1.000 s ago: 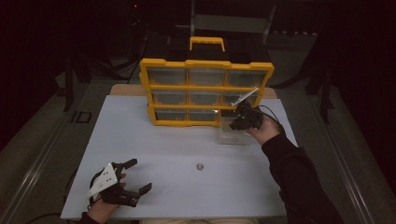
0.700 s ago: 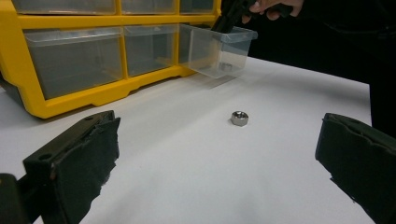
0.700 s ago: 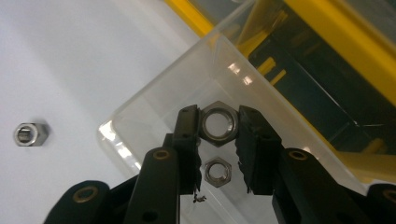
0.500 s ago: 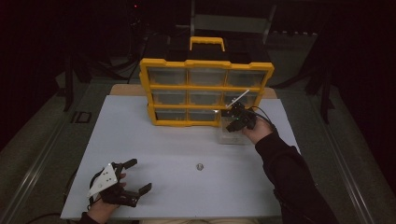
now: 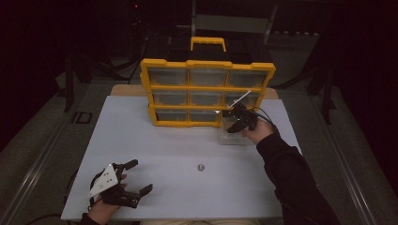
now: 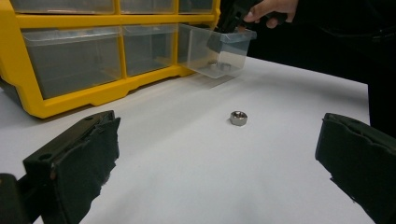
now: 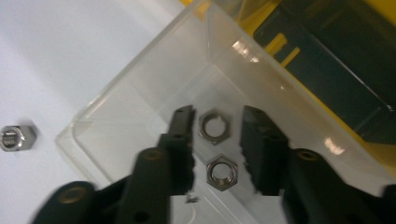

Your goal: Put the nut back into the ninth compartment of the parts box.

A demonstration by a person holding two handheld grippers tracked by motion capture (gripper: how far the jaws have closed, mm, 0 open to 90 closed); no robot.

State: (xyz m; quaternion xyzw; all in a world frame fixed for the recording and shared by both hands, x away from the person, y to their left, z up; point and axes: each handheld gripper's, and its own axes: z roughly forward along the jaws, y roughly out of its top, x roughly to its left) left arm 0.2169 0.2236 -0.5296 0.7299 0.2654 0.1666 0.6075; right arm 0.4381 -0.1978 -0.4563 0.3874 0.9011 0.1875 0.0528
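The right gripper [image 7: 215,125] reached down into a clear plastic bin [image 7: 140,98] that stood pulled out on the white counter [image 5: 155,150], just in front of the lower right corner of the yellow organizer [image 5: 206,91]. Its jaws were parted, not clamped on anything, and two hex nuts lay on the bin floor in the gap between them: the farther nut [image 7: 214,126] level with the fingertips, the nearer nut [image 7: 222,173] closer to the gripper body. Neither nut was visibly pinched by the jaws. In the high view the right gripper [image 5: 238,123] sat over the bin [image 5: 233,136] with the person's hand [image 5: 259,132] behind it and a dark sleeve trailing back toward the counter's near edge. A third, loose nut [image 5: 201,167] lay alone on the bare counter, well apart from the bin and roughly midway between the two grippers; the left gripper view showed it [image 6: 238,118] lying flat ahead of its jaws, with the bin [image 6: 219,53] and its two nuts beyond. The left gripper [image 5: 129,183] rested near the counter's front left corner, jaws spread wide and holding nothing, the person's left hand [image 5: 101,211] under it. The organizer's other drawers were pushed in, and its handle [image 5: 207,43] stood upright at the top.
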